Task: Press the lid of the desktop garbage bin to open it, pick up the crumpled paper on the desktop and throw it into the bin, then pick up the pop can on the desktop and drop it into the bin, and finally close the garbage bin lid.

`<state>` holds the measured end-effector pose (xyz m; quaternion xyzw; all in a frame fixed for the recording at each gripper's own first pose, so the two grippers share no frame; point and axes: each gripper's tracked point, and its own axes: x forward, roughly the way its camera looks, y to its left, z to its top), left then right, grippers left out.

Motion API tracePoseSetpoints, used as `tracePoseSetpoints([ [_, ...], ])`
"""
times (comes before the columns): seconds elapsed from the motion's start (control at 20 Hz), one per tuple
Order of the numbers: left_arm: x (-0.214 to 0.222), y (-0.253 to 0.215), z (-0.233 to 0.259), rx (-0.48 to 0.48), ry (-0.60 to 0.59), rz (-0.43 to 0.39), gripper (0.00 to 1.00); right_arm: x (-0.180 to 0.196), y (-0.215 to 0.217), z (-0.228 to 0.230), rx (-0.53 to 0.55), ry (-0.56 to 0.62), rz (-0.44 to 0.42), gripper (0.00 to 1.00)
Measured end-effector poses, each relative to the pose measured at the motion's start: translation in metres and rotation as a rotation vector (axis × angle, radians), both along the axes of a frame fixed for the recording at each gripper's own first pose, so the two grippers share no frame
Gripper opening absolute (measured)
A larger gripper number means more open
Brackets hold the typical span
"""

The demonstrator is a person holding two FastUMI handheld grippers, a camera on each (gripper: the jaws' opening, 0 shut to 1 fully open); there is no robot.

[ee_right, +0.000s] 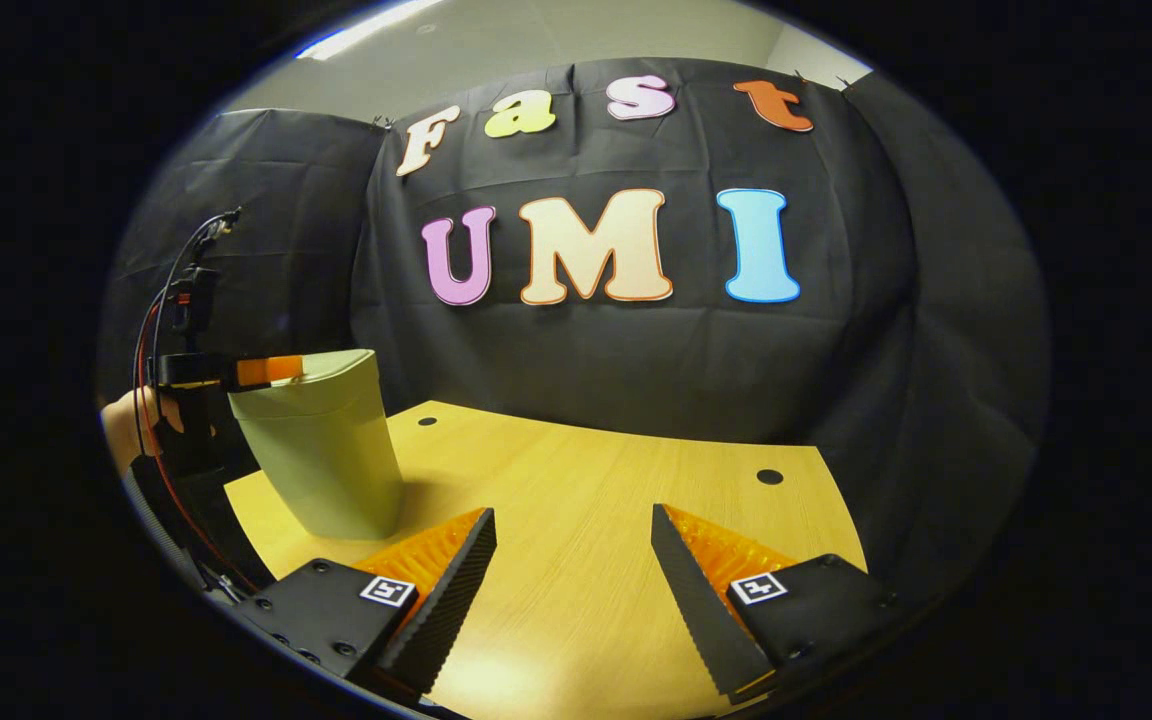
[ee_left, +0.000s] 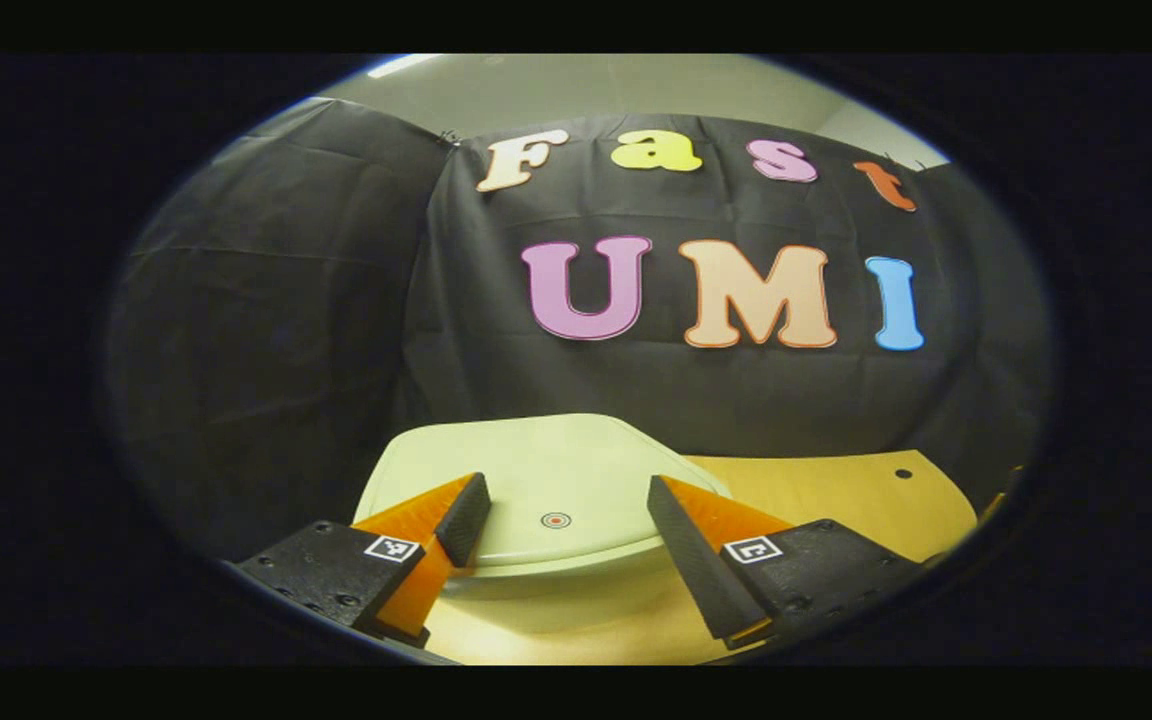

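The pale green garbage bin (ee_left: 536,470) stands right in front of my left gripper (ee_left: 566,490), its lid down, with a small red ring mark (ee_left: 556,520) near the lid's front edge. The left gripper is open, its fingers held just over the lid on either side of the mark. In the right gripper view the bin (ee_right: 321,450) stands at the table's left end, and the left gripper (ee_right: 271,370) hovers at its lid, held by a hand (ee_right: 131,420). My right gripper (ee_right: 572,520) is open over bare wooden table (ee_right: 586,480), with nothing between its fingers.
The wooden tabletop has small dark holes (ee_right: 769,477) near its back edge. Black cloth walls close in the table at the back and both sides. Cables (ee_right: 161,300) run up from the left gripper's body.
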<state>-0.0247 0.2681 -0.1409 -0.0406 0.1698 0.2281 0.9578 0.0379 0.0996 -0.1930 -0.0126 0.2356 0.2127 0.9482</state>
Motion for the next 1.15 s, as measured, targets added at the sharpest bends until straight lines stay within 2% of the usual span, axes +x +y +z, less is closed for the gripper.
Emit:
tracePoseSetpoints([
  [0.05,0.003,0.001,0.004,0.01,-0.025,0.001,0.95,0.003,0.0,0.005,0.001,-0.011,-0.009,0.98],
  [0.1,0.005,-0.001,0.004,0.009,-0.012,-0.018,0.93,0.006,-0.001,0.012,0.006,-0.023,-0.017,0.98],
  [0.15,0.007,-0.004,0.008,0.015,-0.016,-0.038,0.97,0.008,0.0,0.018,0.014,-0.038,-0.022,0.98],
  [0.25,0.013,-0.015,0.017,0.013,-0.06,-0.074,0.92,0.01,-0.002,0.031,0.015,-0.068,-0.034,0.98],
  [0.5,0.041,-0.068,0.054,0.027,-0.2,-0.185,0.94,0.011,-0.023,0.075,0.04,-0.168,-0.118,0.98],
  [0.6,0.056,-0.116,0.07,0.046,-0.266,-0.294,0.93,0.008,-0.043,0.106,0.057,-0.244,-0.18,0.98],
  [0.7,0.061,-0.149,0.076,0.071,-0.289,-0.369,0.92,0.005,-0.056,0.121,0.078,-0.284,-0.216,0.98],
  [0.8,0.064,-0.191,0.08,0.037,-0.31,-0.457,0.93,-0.002,-0.075,0.145,0.104,-0.347,-0.268,1.0],
  [0.95,0.064,-0.217,0.086,0.007,-0.324,-0.5,0.92,-0.008,-0.091,0.159,0.109,-0.395,-0.309,0.98],
  [1.15,0.067,-0.235,0.094,0.009,-0.34,-0.555,0.93,-0.016,-0.097,0.172,0.124,-0.442,-0.313,0.98],
])
